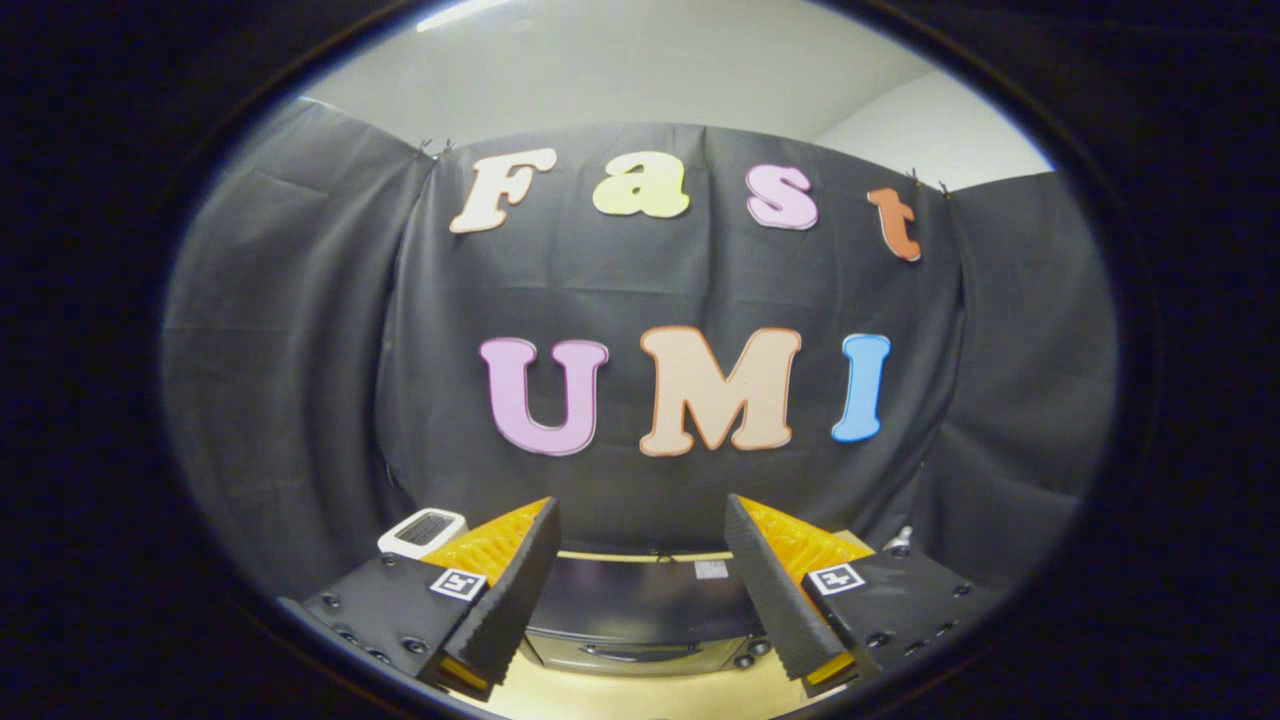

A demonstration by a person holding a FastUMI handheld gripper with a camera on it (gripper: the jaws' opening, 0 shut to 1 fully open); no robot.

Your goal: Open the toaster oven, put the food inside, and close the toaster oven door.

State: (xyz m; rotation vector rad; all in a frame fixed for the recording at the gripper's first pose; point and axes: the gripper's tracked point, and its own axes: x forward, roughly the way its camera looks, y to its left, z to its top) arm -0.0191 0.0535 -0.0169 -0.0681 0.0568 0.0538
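A dark toaster oven (640,610) stands on the pale wooden table, seen from above and in front between my two fingers. Its door looks closed, with the handle (640,651) running across the front and knobs (745,660) at its right. My gripper (640,600) is held high above the table and well back from the oven. It is open, with a wide gap and nothing between the fingers. The food is hidden from me.
A small white device with a dark grille (423,530) sits on the table to the left of the oven, just behind my left finger. Black cloth walls close the booth behind the oven and on both sides. A strip of table (640,695) lies before the oven.
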